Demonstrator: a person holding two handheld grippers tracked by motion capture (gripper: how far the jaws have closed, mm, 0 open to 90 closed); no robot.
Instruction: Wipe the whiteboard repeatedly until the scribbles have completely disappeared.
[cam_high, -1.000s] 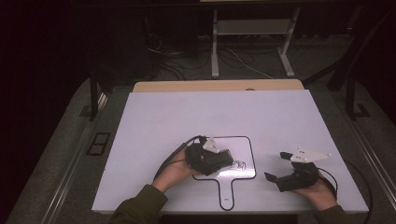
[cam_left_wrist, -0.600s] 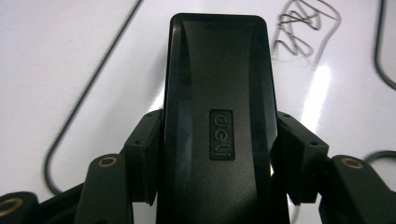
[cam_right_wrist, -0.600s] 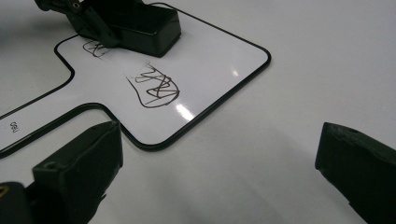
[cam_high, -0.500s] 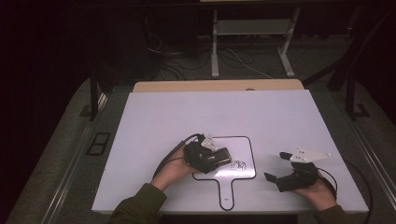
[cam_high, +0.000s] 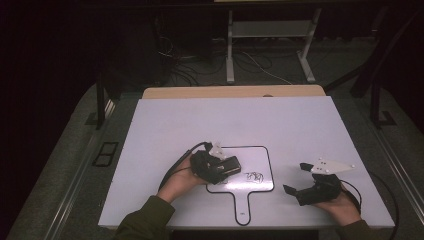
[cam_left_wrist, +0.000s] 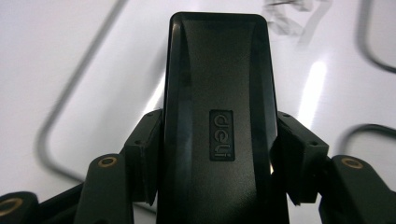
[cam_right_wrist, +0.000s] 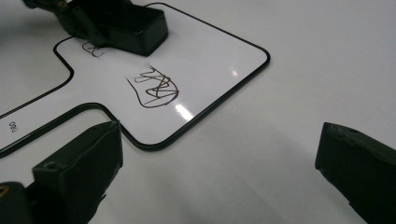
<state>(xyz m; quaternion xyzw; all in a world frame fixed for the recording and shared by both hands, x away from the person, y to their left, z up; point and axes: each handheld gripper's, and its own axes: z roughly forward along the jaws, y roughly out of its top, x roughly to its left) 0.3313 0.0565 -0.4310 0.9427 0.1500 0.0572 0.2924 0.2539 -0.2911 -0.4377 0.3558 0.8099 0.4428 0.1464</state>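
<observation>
So, left to right: my left tool (cam_high: 231, 168) is clamped on the sides of a black eraser (cam_left_wrist: 217, 121), which sits flat on the small handled whiteboard (cam_high: 265, 167) lying on the white desk (cam_high: 280, 120). Just right of the eraser's front end is the scribble (cam_high: 254, 176); the eraser's long axis points roughly toward it, so I judge a short push rightward wipes it. My right tool (cam_high: 296, 178) rests on the desk off the board's right edge, spread and empty. Left is nearer.

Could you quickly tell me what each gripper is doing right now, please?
Left gripper: closed on the black eraser.
Right gripper: open, holding nothing.
</observation>
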